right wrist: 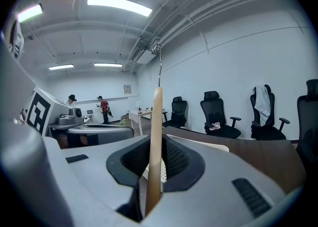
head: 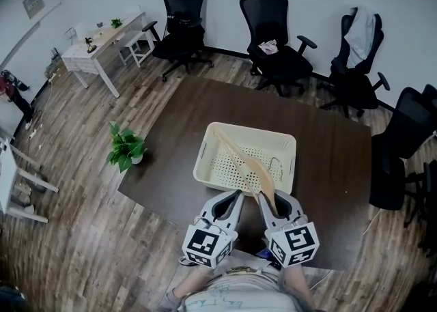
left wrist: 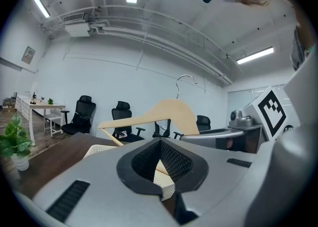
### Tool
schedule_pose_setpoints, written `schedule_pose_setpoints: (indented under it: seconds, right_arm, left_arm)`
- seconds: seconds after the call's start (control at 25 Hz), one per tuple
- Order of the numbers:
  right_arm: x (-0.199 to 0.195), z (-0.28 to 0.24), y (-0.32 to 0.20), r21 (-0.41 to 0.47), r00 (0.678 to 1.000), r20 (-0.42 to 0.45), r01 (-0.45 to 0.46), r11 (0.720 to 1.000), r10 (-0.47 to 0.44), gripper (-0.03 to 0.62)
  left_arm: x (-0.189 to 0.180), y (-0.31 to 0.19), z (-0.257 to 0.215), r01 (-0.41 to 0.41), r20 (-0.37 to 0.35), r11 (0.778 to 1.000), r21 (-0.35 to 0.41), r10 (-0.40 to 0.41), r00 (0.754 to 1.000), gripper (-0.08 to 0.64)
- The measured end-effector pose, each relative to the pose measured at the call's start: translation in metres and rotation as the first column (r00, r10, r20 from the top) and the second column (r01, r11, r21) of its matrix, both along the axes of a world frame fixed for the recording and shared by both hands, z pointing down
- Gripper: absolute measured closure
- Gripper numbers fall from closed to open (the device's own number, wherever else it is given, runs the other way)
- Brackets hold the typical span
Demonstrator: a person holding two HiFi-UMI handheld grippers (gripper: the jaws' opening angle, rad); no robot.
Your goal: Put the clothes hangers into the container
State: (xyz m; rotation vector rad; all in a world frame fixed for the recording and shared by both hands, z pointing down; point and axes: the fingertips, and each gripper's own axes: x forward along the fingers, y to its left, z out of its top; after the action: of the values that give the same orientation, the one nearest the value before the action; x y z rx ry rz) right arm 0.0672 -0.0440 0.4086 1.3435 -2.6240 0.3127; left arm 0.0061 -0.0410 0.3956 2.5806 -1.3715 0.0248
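A wooden clothes hanger (head: 251,166) with a metal hook slants over the cream perforated container (head: 205,148) on the dark table (head: 331,167). My right gripper (head: 268,203) is shut on the hanger's near end, at the container's near rim. In the right gripper view the hanger (right wrist: 156,136) stands edge-on between the jaws of the right gripper (right wrist: 156,174), with the container (right wrist: 214,147) just behind. My left gripper (head: 231,203) sits beside it on the left, shut and holding nothing. Past the left gripper (left wrist: 161,174), the left gripper view shows the hanger (left wrist: 169,113) and the container (left wrist: 95,150).
A potted plant (head: 126,148) stands at the table's left edge. Several black office chairs (head: 276,44) line the far side and a white desk (head: 102,39) stands at the back left. Two people stand far off in the right gripper view.
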Motion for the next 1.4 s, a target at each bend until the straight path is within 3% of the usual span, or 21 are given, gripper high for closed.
schedule_pose_setpoints:
  seconds: [0.32,0.68,1.4]
  right_arm:
    - [0.002,0.004,-0.008,-0.013,0.997,0.003,-0.074,0.997,0.074,0.532]
    - [-0.011,0.007,-0.020,-0.032,0.984,0.005,-0.178,0.983,0.179,0.532]
    - [-0.062,0.028,-0.055,-0.077,0.960,-0.069,-0.277,0.958,0.272,0.532]
  left_arm:
    - [0.008,-0.016,-0.001,-0.095,0.000,0.995,0.005,0.095,0.995,0.549]
    - [0.006,-0.044,-0.005,-0.229,-0.020,0.973,0.020,0.229,0.973,0.549]
    - [-0.038,-0.093,0.016,-0.368,-0.054,0.929,-0.024,0.367,0.929,0.549]
